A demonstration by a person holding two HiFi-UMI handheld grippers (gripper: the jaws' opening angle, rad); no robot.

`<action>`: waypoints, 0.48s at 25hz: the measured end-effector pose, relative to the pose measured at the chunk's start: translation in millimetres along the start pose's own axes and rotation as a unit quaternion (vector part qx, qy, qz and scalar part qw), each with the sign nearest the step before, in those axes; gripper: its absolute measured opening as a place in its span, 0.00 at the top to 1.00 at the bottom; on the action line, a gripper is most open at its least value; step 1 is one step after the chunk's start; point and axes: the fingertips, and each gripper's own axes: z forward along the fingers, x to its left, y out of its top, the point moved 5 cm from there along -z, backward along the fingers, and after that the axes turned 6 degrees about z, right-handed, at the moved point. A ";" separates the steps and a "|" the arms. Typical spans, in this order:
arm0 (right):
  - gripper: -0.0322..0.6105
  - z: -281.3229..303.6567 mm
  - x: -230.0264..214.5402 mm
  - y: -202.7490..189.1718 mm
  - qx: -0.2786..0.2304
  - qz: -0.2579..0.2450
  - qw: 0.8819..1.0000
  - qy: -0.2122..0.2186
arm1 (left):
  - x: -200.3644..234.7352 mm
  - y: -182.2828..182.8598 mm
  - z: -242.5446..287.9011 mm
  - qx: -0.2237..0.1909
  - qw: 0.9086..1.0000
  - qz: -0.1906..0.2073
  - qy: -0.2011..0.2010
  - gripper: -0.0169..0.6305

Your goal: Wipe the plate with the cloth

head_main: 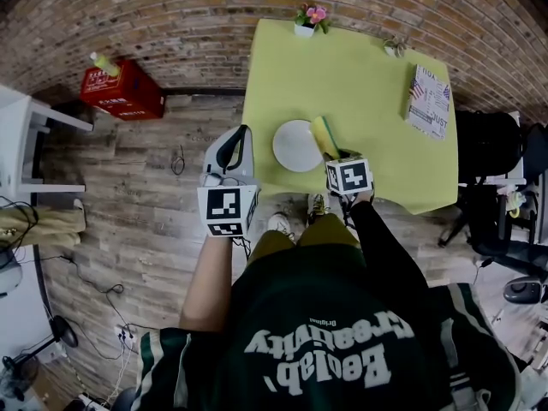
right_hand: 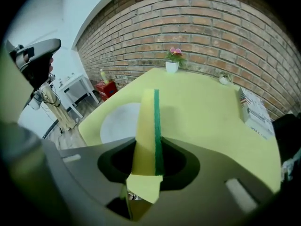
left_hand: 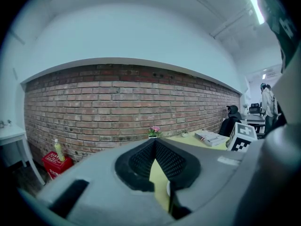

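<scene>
Sponge (right_hand: 146, 126) clamped in our right gripper (right_hand: 149, 147) stands over the right rim of the plate (head_main: 295, 145); we hold our left gripper (left_hand: 154, 147) closed and empty at the left edge of the table (head_main: 377, 101).

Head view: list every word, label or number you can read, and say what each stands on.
"Beolab" over "Creativity", seen upside down: the person's dark shirt.
Smaller word beside them: too blurred to read.
Large letters, possibly "DUST", not certain: magazine on the table.
White print, too small to read: red crate.
</scene>
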 end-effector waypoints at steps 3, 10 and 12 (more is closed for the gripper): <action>0.74 0.2 -6.5 -4.5 0.000 0.015 1.000 -0.009 | -2.6 -2.7 0.6 0.002 1.000 0.000 -0.001 0.97; 0.74 -4.9 10.1 1.5 -0.018 0.002 1.000 0.021 | -4.6 -1.4 2.5 0.003 1.000 0.000 -0.005 0.97; 0.74 -6.2 23.5 2.3 -0.019 -0.008 0.999 0.041 | -5.5 -1.9 1.3 0.005 1.000 0.000 -0.006 0.97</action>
